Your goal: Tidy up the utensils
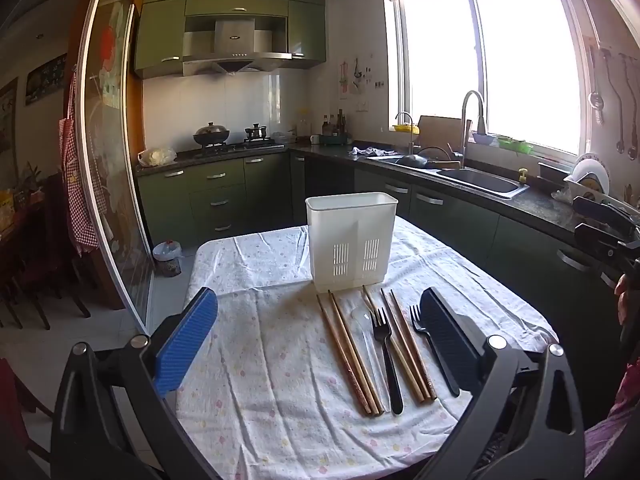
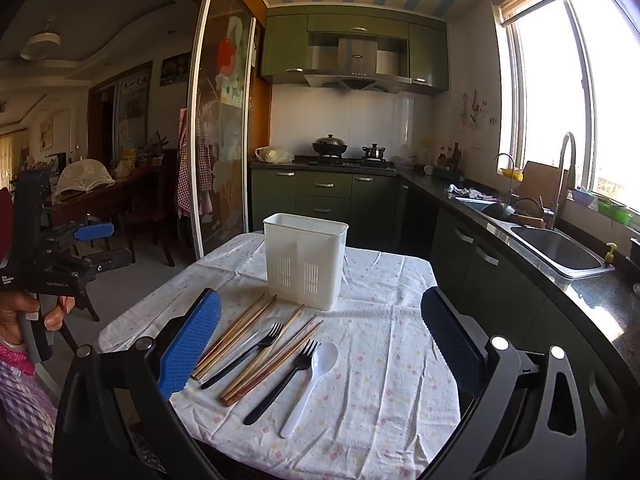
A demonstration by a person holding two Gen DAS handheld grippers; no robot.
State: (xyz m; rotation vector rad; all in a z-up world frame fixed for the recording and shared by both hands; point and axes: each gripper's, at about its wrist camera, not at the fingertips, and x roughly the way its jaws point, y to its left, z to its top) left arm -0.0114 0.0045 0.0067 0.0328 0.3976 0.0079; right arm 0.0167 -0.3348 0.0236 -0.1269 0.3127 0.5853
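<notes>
A white slotted utensil holder (image 1: 351, 240) (image 2: 305, 258) stands upright on the table's flowered cloth (image 1: 272, 384) (image 2: 380, 380). In front of it lie wooden chopsticks (image 1: 348, 348) (image 2: 236, 336), two black forks (image 1: 386, 356) (image 2: 282, 380), a clear spoon (image 1: 362, 320) and a white plastic spoon (image 2: 310, 384). My left gripper (image 1: 320, 340) is open and empty, held above the near table edge with the utensils between its fingers. My right gripper (image 2: 320, 340) is open and empty, also above the near edge. The left gripper also shows at the left of the right wrist view (image 2: 96, 246).
A dark counter with a steel sink (image 1: 480, 184) (image 2: 560, 248) and tap runs along the right, close to the table. Green cabinets and a stove (image 1: 224, 144) stand behind. A glass sliding door (image 1: 112, 160) and dining chairs are on the left.
</notes>
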